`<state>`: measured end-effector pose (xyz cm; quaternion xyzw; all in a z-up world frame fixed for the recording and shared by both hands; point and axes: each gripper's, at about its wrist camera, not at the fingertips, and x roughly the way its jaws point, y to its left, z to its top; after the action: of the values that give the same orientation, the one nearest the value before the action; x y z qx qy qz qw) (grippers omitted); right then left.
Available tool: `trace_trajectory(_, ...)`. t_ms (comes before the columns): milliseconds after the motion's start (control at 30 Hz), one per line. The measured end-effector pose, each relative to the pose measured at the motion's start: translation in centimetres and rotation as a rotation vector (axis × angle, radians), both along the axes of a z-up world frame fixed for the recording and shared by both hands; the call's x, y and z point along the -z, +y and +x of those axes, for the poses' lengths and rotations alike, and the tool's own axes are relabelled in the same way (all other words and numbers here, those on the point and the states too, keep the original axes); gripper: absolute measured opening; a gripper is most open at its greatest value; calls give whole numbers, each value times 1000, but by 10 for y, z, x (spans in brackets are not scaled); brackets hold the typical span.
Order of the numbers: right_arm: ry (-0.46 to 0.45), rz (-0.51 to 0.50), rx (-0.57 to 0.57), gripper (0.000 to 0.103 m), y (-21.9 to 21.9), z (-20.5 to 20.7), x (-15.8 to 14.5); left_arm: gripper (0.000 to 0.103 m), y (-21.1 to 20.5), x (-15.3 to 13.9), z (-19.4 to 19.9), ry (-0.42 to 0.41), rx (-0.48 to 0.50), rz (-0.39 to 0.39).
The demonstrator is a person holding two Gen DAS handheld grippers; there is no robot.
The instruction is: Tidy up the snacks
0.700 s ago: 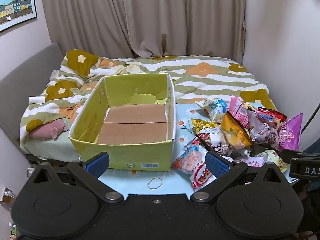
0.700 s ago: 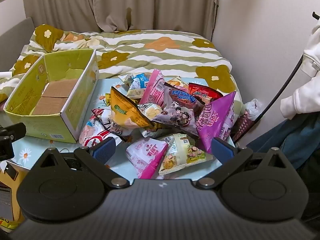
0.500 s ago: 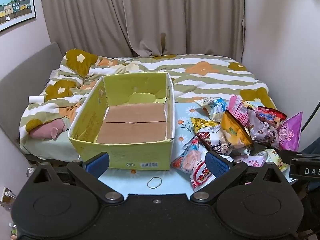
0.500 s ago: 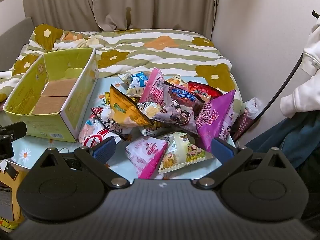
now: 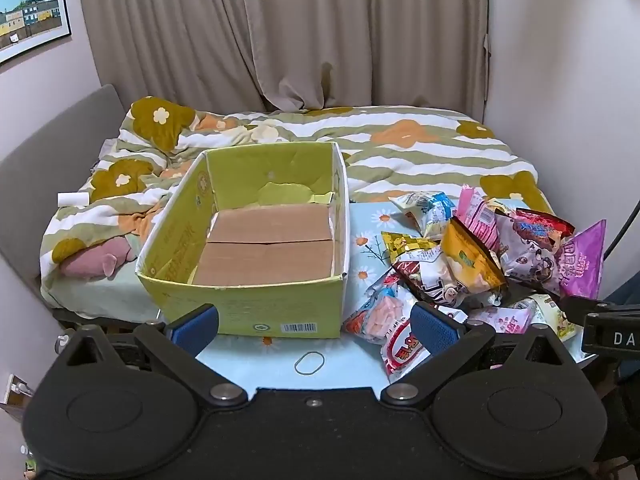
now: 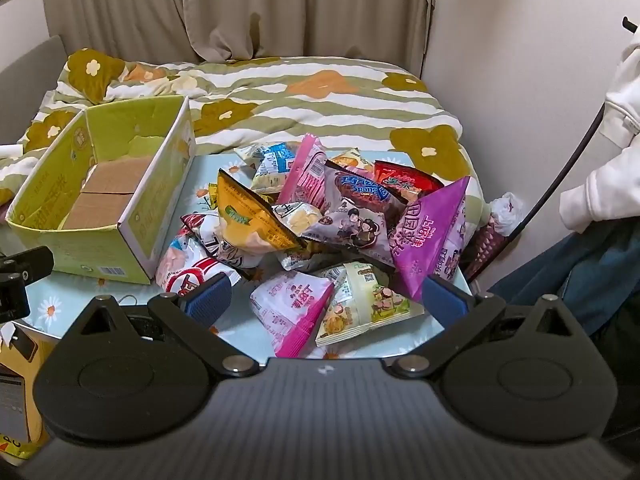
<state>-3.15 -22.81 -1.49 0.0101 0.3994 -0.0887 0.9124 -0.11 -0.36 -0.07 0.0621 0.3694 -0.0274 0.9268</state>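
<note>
An empty yellow-green cardboard box [image 5: 256,304] stands on the left of a light blue flowered table [image 5: 344,368]; it also shows in the right wrist view [image 6: 132,240]. A pile of several snack bags [image 6: 320,216] lies to its right, also in the left wrist view [image 5: 472,256]. My left gripper [image 5: 314,328] is open and empty, just in front of the box's near wall. My right gripper [image 6: 326,298] is open and empty, above a pink bag [image 6: 290,308] and a pale green bag [image 6: 364,304] at the pile's near edge.
A rubber band [image 5: 309,362] lies on the table in front of the box. A bed with a flowered quilt [image 5: 400,148] is behind the table. A person in a white sleeve [image 6: 608,160] sits at the right. Walls close in on the right.
Both grippers have eased slightly forward and down toward the table. Both stay open and empty. Nothing on the table has moved.
</note>
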Motion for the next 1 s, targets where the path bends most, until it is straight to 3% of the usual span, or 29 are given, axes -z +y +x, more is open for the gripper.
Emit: trace_trajectory(1000,-3,2,-18,103,2,-2,0,103,-2,2,0,8,10,-17)
